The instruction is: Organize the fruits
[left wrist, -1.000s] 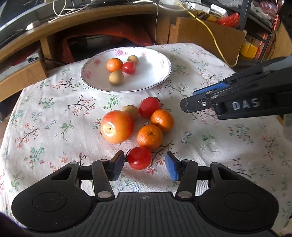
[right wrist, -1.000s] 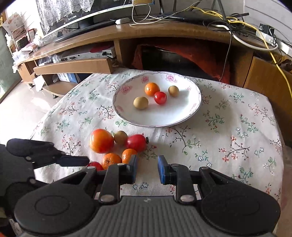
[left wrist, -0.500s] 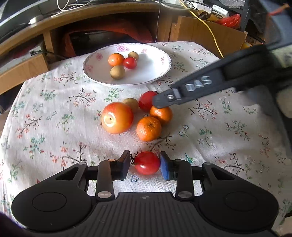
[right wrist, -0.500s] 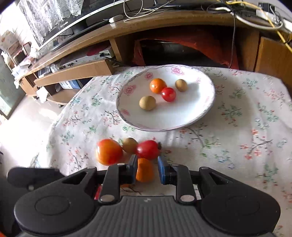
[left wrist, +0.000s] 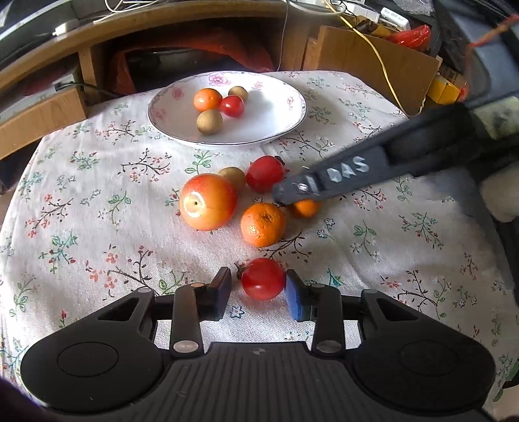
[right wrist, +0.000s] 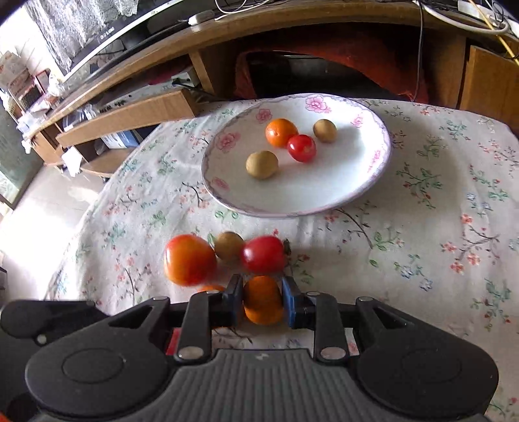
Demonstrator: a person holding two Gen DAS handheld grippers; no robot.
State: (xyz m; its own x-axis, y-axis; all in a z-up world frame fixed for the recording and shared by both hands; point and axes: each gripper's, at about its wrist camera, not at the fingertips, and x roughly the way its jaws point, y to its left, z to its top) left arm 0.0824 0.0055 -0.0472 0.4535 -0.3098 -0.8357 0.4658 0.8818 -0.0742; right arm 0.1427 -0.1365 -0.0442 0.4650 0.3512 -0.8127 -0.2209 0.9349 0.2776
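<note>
My left gripper [left wrist: 259, 289] is shut on a small red tomato [left wrist: 261, 279] low over the flowered cloth. Just beyond it lie a big orange [left wrist: 263, 224], a red-yellow apple [left wrist: 207, 206], a brown round fruit [left wrist: 232, 177] and a second red tomato [left wrist: 265, 173]. My right gripper [right wrist: 262, 298] holds a small orange [right wrist: 262, 308] between its blue pads, both touching it, while its jaws are opening slightly. In the left wrist view its dark finger [left wrist: 343, 177] crosses over that orange [left wrist: 305, 207]. The white flowered plate [right wrist: 308, 191] holds an orange, a tomato and two brown fruits.
A wooden TV bench [right wrist: 292, 29] with cables and a shelf runs behind the table. Cardboard and boxes [left wrist: 373, 61] stand at the back right. The round table's edge [right wrist: 107, 194] drops to the floor on the left. Bare cloth lies right of the plate.
The left jaws have narrowed around the red tomato. The right gripper has come down and left over the fruit cluster, and the small orange now sits between its pads.
</note>
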